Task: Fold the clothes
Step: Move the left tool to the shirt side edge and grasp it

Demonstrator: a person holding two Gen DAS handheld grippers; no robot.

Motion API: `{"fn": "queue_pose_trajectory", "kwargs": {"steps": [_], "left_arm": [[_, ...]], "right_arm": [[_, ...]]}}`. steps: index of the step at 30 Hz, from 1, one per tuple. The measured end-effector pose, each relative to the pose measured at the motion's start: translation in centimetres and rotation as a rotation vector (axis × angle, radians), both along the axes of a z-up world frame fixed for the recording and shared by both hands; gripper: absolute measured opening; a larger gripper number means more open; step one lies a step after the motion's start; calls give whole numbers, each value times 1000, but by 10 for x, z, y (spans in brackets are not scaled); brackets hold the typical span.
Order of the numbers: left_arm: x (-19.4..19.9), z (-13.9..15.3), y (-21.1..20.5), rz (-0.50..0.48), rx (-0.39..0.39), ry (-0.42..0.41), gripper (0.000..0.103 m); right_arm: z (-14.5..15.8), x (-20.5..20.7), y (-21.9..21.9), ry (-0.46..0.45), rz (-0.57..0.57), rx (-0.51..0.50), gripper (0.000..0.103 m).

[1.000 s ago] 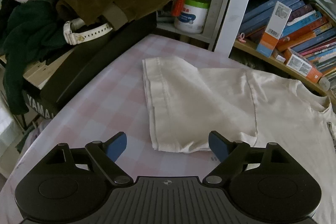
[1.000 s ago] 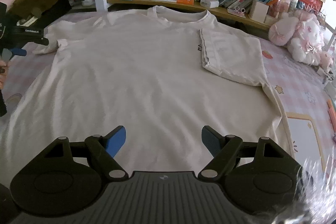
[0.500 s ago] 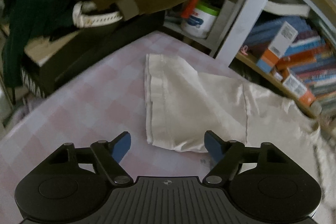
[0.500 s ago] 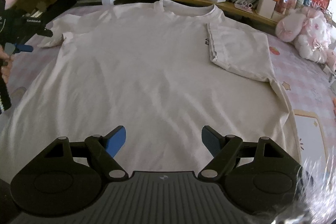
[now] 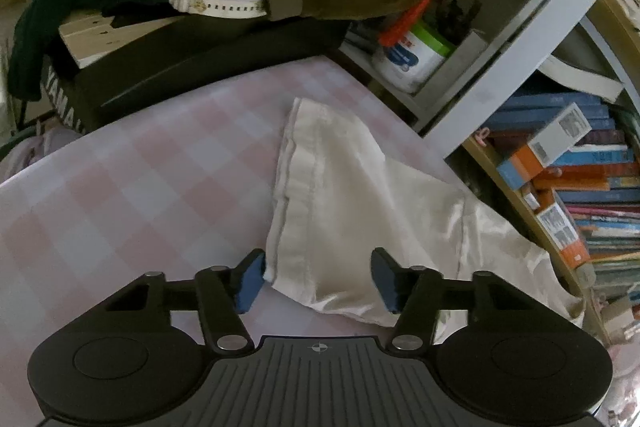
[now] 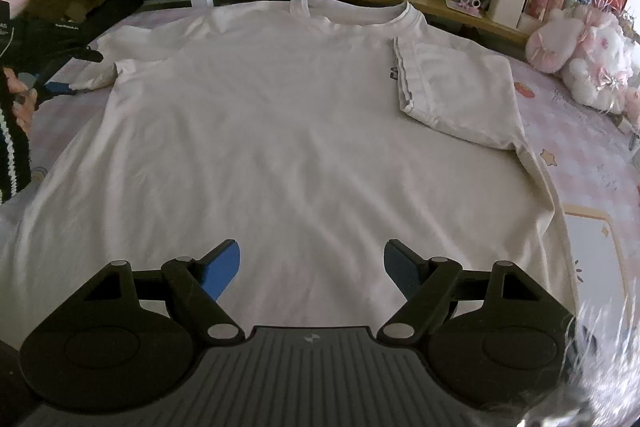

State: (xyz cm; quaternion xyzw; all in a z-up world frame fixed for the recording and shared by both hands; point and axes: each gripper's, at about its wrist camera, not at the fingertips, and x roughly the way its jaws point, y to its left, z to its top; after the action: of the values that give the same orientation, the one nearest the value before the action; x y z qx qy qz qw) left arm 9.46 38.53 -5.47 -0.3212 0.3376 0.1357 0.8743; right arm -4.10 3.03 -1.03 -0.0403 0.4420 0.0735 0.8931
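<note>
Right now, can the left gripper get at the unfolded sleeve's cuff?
Probably yes. The left gripper is open, with the sleeve's near cuff corner lying flat on the pink checked sheet between its fingers. Nothing lies on the sleeve or blocks the approach.
</note>
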Motion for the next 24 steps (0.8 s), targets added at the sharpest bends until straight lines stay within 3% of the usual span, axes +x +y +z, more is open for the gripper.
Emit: {"fn": "queue_pose_trajectory", "kwargs": {"steps": [5,7,9,10,21,24], "left_arm": [[4,2,-13,-2,85,22,52],[6,2,-17,-1,127,36,47],[6,2,-18,5,158,49,20],[6,1,-16,13,163,55,16],[3,2,-4,106,14,15,5],[7,13,-10,100,8,-17,5]], "right_arm": [[-2,2,-1,12,-5,-11,78],[-3,2,-2,18,-13,-14,78],[-4,2,-2,21,-19,-13,78],[-5,2,-2,22,-21,-11,78],[-11,2,-12,45,-4,25,78],[-12,4,-17,48,15,41,78]]}}
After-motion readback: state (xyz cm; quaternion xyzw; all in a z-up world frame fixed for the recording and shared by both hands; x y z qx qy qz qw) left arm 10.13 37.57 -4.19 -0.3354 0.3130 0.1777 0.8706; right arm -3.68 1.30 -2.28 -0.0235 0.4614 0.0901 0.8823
